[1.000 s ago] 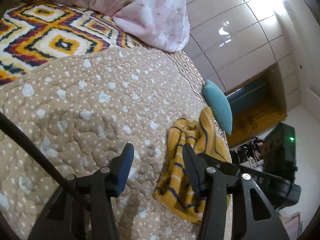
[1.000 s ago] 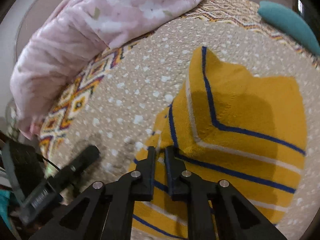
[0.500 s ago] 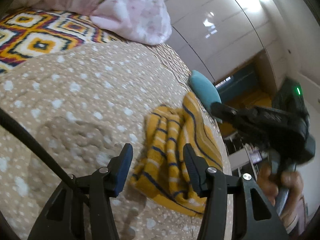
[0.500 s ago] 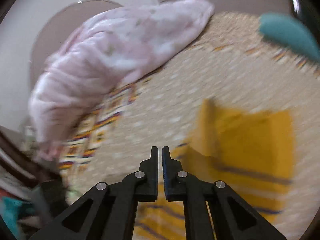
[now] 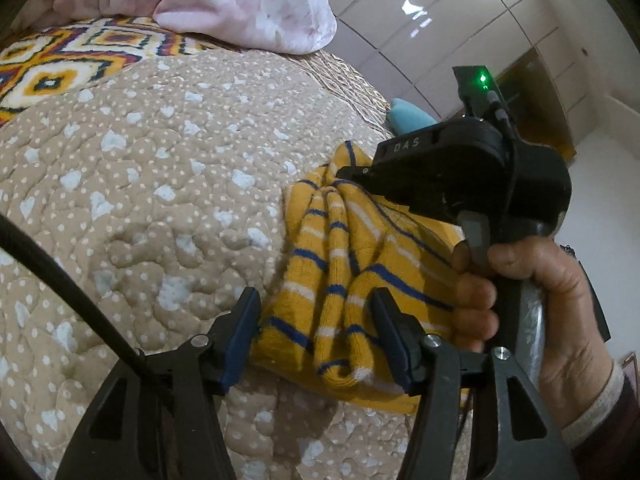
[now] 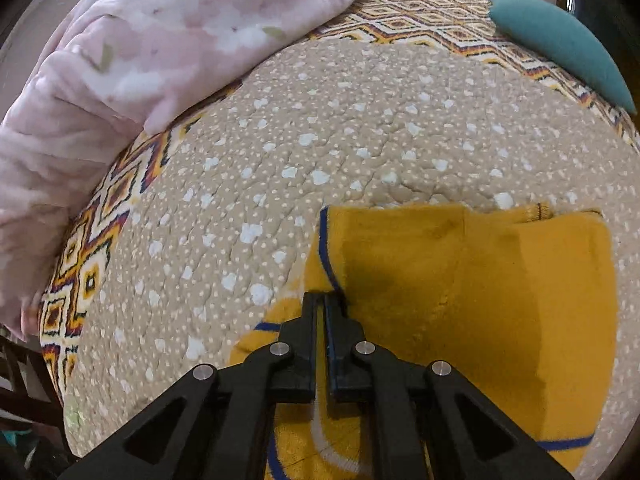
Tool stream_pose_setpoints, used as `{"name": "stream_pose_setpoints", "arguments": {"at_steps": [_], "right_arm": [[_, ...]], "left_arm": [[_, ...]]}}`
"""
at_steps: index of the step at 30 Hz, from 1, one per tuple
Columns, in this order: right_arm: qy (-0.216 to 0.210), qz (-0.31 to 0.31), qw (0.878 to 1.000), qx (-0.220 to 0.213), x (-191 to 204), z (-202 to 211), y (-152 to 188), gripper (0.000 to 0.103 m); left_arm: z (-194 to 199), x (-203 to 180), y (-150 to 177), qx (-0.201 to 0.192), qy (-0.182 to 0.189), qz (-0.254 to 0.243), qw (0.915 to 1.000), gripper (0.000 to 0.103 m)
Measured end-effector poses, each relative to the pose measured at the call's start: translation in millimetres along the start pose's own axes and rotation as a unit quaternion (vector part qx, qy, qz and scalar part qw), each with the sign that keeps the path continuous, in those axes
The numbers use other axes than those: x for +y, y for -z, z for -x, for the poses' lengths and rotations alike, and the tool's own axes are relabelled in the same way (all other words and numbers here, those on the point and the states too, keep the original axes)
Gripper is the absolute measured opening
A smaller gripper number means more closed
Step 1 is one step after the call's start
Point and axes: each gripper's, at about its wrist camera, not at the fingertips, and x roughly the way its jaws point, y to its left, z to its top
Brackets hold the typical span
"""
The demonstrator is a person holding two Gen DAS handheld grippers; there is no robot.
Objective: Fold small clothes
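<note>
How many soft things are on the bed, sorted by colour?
Yellow striped garment: 1
Pink flowery blanket: 1
Teal cushion: 1
Beige dotted quilt: 1
Zigzag patterned cover: 1
Total: 5

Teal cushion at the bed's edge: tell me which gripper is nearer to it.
Right. The right gripper is at the striped garment's end near the teal cushion; the left gripper is at the opposite end.

Home bedroom: quilted bedspread (image 5: 168,168), pink blanket (image 6: 152,40), teal cushion (image 6: 560,44), glossy wardrobe doors (image 5: 460,32).
</note>
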Motion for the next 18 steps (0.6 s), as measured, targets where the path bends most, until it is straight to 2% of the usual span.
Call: {"name": "stream_pose_setpoints", "arguments": {"at_steps": [2,4,5,6,8,10,12,14,18], "right_arm": [[-0.013,0.000,1.000,-0.001,-2.8,10.0,-5.7,0.006],[-0.039,-0.008,0.999,-0.035,-9.5,33.5,-5.3,0.013],[-0.058,-0.022,0.996,-0.066,-16.3,56.2,-2.9,0.026],[-0.069,-0.033,0.993,-0.087,-22.9,73.1,1.0,0.044],[-0.079,-0.059,0.986,-0.132,-45.3,115.6,19.3,0.055],[-0.080,-0.077,0.982,-0.152,-70.9,145.5,45.5,0.055],[-0.079,-0.096,0.980,-0.154,-102.2,162.6,80.9,0.055],[-0.065,-0.115,0.979,-0.153,-130.5,169.6,116.7,0.056],[-0.041,-0.142,0.977,-0.151,-177.6,164.4,162.5,0.056]], "left_arm": [[0.0,2.0,-0.8,0.000,0.002,-0.005,1.0000,0.058],[0.7,2.7,-0.8,-0.002,0.007,-0.006,1.0000,0.059],[2.5,4.0,-0.5,-0.006,0.012,-0.002,0.9999,0.059],[4.4,4.8,0.0,-0.008,0.015,0.000,0.9999,0.059],[9.9,6.4,-0.3,-0.016,0.018,0.006,0.9997,0.059],[16.4,6.6,-1.3,-0.025,0.010,0.007,0.9996,0.059],[24.8,6.1,-3.8,-0.030,-0.002,0.012,0.9995,0.059],[36.2,2.5,-8.6,-0.044,-0.007,0.012,0.9990,0.061],[45.4,-16.6,-23.4,-0.057,-0.025,-0.021,0.9979,0.072]]}}
